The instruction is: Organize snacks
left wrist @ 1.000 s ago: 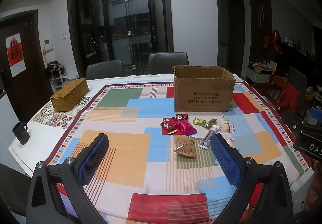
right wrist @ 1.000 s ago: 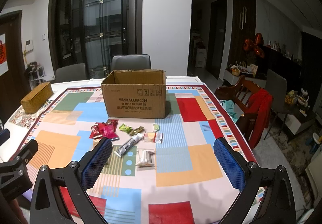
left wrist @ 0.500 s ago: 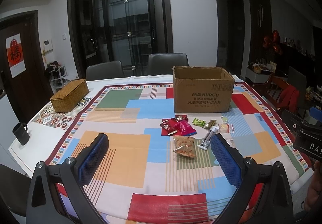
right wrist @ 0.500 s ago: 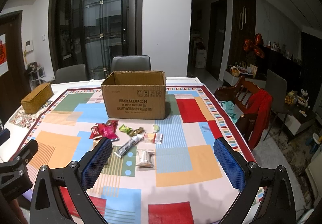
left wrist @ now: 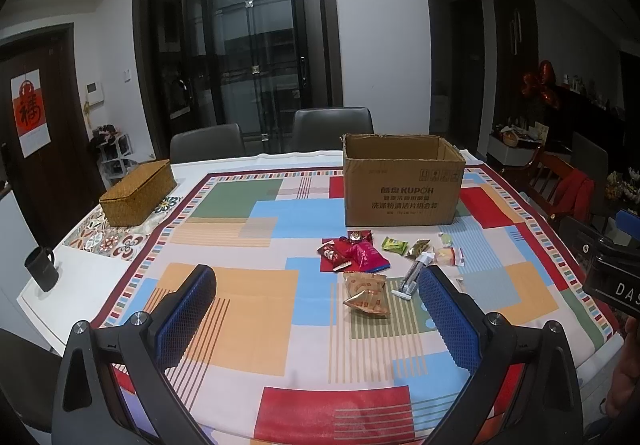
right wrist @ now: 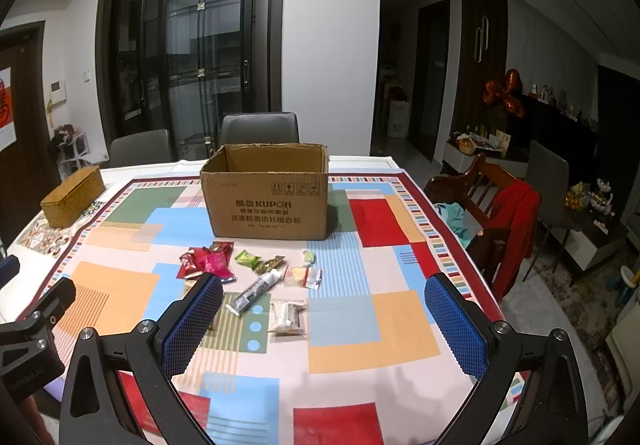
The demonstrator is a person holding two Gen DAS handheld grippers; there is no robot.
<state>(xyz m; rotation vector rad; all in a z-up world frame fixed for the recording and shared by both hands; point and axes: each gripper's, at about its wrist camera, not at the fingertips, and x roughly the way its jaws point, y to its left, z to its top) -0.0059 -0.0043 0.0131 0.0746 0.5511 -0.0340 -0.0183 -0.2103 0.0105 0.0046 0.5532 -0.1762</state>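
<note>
Two grippers are in your hands, both held above the near edge of the table [left wrist: 100, 285], and both have their blue-padded fingers spread wide with nothing between them. Your left gripper [left wrist: 316, 321] looks across the patchwork tablecloth [left wrist: 248, 309]; your right gripper [right wrist: 324, 325] sits further right, and part of it shows at the right edge of the left view.

Ahead of you stands an open cardboard box [right wrist: 266, 201], upright on the far half of the cloth, its top flaps out of the way. What lies inside cannot be seen from here.

The snacks lie loose on the cloth just in front of the box, none of them touched by either gripper. From your left:
- a cluster of red and pink packets [right wrist: 208, 261], overlapping one another
- an orange-brown packet [left wrist: 366, 293], nearest your left gripper and between its fingers in that view
- a green packet [right wrist: 247, 259] with a darker olive one just beside it
- a long silver-grey stick pack [right wrist: 254, 291], lying at a slant
- a small pale green sweet [right wrist: 309, 256] close to the box
- a clear packet with yellow and red [right wrist: 304, 277]
- a clear bag of pale contents [right wrist: 288, 319], nearest your right gripper

Off to your left a woven basket with a lid [left wrist: 138, 193] sits near the far corner, and a dark mug [left wrist: 41, 269] stands on the bare white edge of the table. Grey chairs [right wrist: 259, 128] stand behind the table.
</note>
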